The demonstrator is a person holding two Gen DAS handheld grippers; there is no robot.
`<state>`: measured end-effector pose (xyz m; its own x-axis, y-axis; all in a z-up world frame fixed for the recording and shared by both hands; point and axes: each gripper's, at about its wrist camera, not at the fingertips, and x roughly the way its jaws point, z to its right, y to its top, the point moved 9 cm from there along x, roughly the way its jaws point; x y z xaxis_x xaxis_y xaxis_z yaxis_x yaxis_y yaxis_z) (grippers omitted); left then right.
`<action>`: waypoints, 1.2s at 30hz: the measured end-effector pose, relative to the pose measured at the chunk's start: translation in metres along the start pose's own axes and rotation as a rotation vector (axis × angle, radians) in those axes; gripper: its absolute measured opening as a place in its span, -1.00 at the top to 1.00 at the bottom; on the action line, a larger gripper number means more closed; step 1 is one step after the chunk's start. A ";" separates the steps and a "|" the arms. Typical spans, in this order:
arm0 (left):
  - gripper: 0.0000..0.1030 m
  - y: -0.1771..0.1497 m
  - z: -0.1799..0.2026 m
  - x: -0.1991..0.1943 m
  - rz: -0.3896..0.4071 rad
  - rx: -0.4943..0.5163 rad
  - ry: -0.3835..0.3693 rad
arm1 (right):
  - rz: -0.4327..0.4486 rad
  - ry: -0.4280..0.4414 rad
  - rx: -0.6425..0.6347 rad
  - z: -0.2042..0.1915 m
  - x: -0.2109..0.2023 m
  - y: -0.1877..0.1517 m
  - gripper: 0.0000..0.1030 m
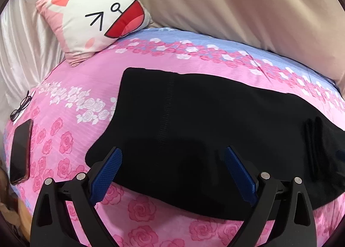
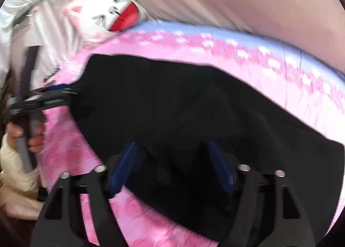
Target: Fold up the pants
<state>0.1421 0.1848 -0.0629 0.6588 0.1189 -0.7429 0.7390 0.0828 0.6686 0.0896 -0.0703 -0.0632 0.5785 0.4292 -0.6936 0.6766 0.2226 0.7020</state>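
Observation:
Black pants [image 1: 204,121] lie flat across a pink rose-print bed cover [image 1: 71,136]. My left gripper [image 1: 172,152] is open, its blue pads [image 1: 105,173] spread over the near edge of the pants, holding nothing. In the blurred right wrist view the pants [image 2: 183,104] fill the middle. My right gripper [image 2: 172,145] is open with its blue pads [image 2: 123,167] over the cloth near a raised fold. The left gripper [image 2: 64,93] shows there at the pants' left end, held by a hand [image 2: 25,136].
A cat-face cushion [image 1: 97,11] leans at the back left against beige drapes [image 1: 237,3]. Glasses [image 1: 21,104] and a phone [image 1: 20,152] lie at the bed's left edge. A blue band of the cover [image 1: 215,39] runs along the far side.

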 end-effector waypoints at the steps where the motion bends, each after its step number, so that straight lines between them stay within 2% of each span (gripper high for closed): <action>1: -0.83 -0.001 0.002 -0.001 0.001 0.005 -0.001 | 0.021 0.011 0.024 0.002 -0.010 0.003 -0.34; 3: -0.83 -0.001 0.006 0.001 -0.003 0.010 -0.006 | 0.043 -0.008 0.073 0.014 -0.019 0.008 0.03; 5: -0.83 -0.001 0.009 0.001 -0.008 0.011 -0.014 | 0.040 -0.079 0.147 0.040 -0.014 0.012 0.41; 7: -0.83 -0.003 0.016 0.000 -0.012 0.015 -0.026 | 0.019 -0.116 0.227 0.063 -0.002 0.012 0.65; 9: -0.83 -0.005 0.023 -0.005 -0.008 0.030 -0.037 | -0.019 -0.135 0.281 0.077 0.026 0.010 0.66; 11: -0.83 -0.007 0.028 -0.008 -0.002 0.044 -0.035 | -0.053 -0.154 0.234 0.068 0.053 0.008 0.65; 14: -0.83 -0.010 0.033 -0.011 -0.006 0.062 -0.025 | -0.027 -0.300 0.085 0.052 0.066 0.023 0.65; 15: -0.83 -0.011 0.033 -0.013 -0.006 0.065 -0.022 | -0.024 -0.301 0.091 0.050 0.064 0.025 0.65; 16: -0.83 -0.011 0.033 -0.015 -0.004 0.067 -0.019 | -0.014 -0.273 0.116 0.050 0.059 0.028 0.66; 17: -0.83 -0.010 0.032 -0.018 0.001 0.069 -0.014 | 0.022 -0.209 0.165 0.051 0.043 0.030 0.67; 18: -0.83 -0.010 0.030 -0.022 0.008 0.069 -0.007 | 0.053 -0.192 0.208 0.059 0.028 0.030 0.71; 22: -0.83 -0.010 0.015 -0.027 0.015 0.056 0.031 | 0.191 -0.275 0.396 0.132 -0.057 0.004 0.64; 24: -0.83 -0.012 0.010 -0.022 -0.003 0.045 0.049 | 0.185 -0.348 0.500 0.182 -0.082 -0.028 0.62; 25: -0.83 -0.013 0.009 -0.018 -0.012 0.038 0.053 | 0.156 -0.379 0.539 0.202 -0.083 -0.044 0.61; 26: -0.83 -0.014 0.011 -0.015 -0.021 0.032 0.051 | 0.099 -0.403 0.574 0.224 -0.076 -0.065 0.69; 27: -0.83 -0.015 0.014 -0.013 -0.033 0.026 0.041 | 0.069 -0.377 0.589 0.233 -0.067 -0.078 0.71; 28: -0.83 -0.015 0.016 -0.012 -0.038 0.018 0.032 | 0.111 -0.338 0.596 0.236 -0.068 -0.081 0.71; 30: -0.83 -0.016 0.021 -0.011 -0.051 -0.012 0.000 | 0.131 -0.315 0.640 0.232 -0.077 -0.075 0.70; 31: -0.83 -0.017 0.021 -0.010 -0.061 -0.031 -0.015 | 0.162 -0.310 0.635 0.227 -0.083 -0.069 0.61; 32: -0.83 -0.017 0.016 -0.011 -0.069 -0.073 -0.036 | 0.199 -0.288 0.608 0.216 -0.089 -0.059 0.61; 36: -0.83 -0.020 -0.028 -0.011 -0.080 -0.291 -0.078 | 0.208 -0.288 0.490 0.195 -0.077 -0.051 0.59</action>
<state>0.1161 0.2092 -0.0676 0.6169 0.0254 -0.7866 0.7252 0.3699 0.5807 0.0996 -0.2854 -0.0766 0.7747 0.1514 -0.6139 0.6279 -0.2986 0.7187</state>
